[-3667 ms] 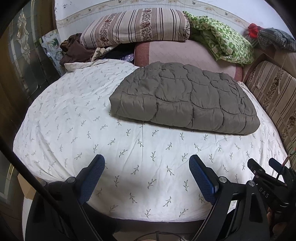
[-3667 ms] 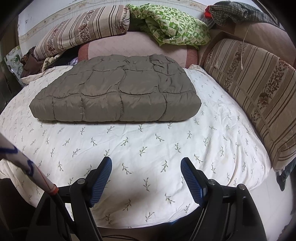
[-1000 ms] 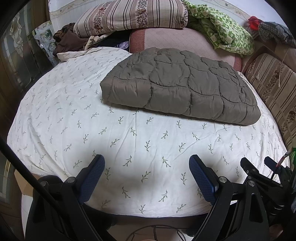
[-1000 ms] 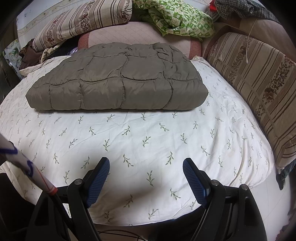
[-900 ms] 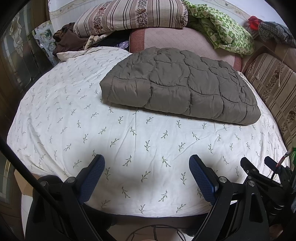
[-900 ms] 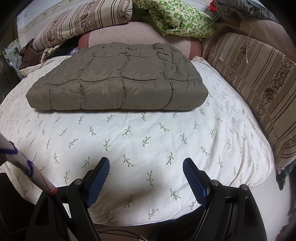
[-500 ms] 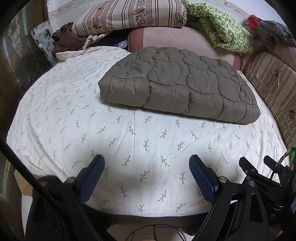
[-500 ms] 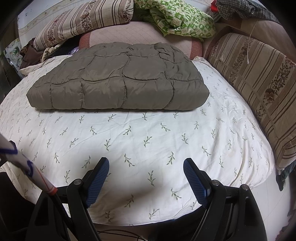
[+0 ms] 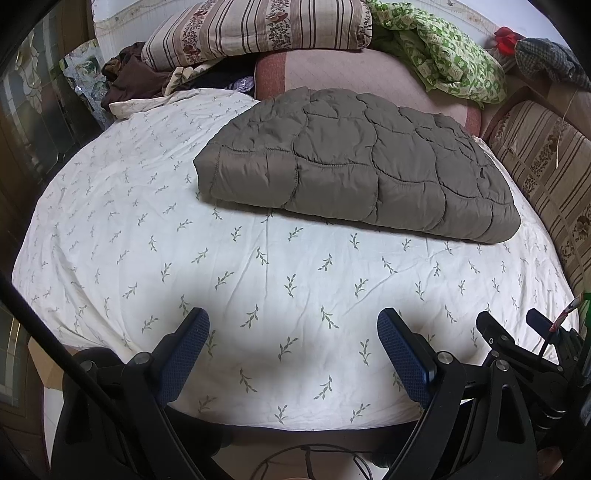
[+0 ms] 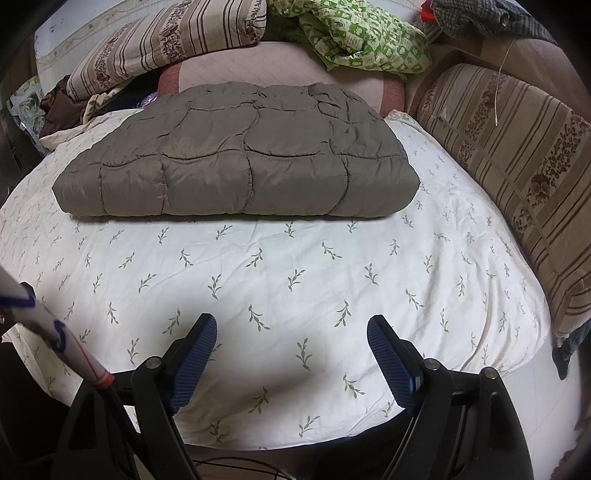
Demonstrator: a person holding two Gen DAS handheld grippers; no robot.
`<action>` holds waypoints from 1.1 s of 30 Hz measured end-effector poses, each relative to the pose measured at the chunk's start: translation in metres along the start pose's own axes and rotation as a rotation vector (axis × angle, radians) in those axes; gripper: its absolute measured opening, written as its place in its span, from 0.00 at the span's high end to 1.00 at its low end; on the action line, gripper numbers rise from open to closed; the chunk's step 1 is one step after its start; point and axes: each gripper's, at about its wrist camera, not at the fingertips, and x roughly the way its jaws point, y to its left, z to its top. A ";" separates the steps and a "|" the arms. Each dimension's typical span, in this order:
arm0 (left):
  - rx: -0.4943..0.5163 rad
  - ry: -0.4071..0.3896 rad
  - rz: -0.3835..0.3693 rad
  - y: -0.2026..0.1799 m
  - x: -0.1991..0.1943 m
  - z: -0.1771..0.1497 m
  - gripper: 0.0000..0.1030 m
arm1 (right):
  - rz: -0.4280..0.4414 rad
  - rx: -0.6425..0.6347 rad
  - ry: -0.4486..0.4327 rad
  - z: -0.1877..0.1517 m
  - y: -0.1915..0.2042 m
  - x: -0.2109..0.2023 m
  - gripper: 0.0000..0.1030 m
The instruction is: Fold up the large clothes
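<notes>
A grey-brown quilted padded garment [image 9: 354, 170] lies folded into a flat rectangle on the bed's white leaf-print sheet [image 9: 184, 258]. It also shows in the right wrist view [image 10: 236, 166], across the far half of the sheet [image 10: 295, 295]. My left gripper [image 9: 293, 325] is open and empty, above the near edge of the bed, well short of the garment. My right gripper [image 10: 291, 328] is open and empty too, at the near edge. The right gripper's body [image 9: 524, 354] shows at the lower right of the left wrist view.
Striped floral pillows [image 9: 255, 29] and a green patterned blanket [image 9: 443, 62] are piled at the head of the bed over a pink quilt [image 9: 332, 70]. Dark clothes [image 9: 129, 81] lie at the far left. A striped cushion [image 10: 517, 166] lines the right side.
Both grippers have drifted slightly closer to the bed, so the folded garment looks a little nearer. Both stay open and nothing was touched.
</notes>
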 end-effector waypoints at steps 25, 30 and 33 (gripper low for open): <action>0.005 0.013 -0.006 -0.002 0.003 -0.002 0.11 | 0.012 0.000 -0.006 -0.003 0.000 0.002 0.15; 0.006 0.018 -0.007 -0.001 0.004 -0.002 0.11 | 0.014 0.000 -0.004 -0.003 0.000 0.002 0.15; 0.005 0.020 -0.008 -0.001 0.005 -0.002 0.11 | 0.017 -0.001 -0.004 -0.003 0.000 0.003 0.15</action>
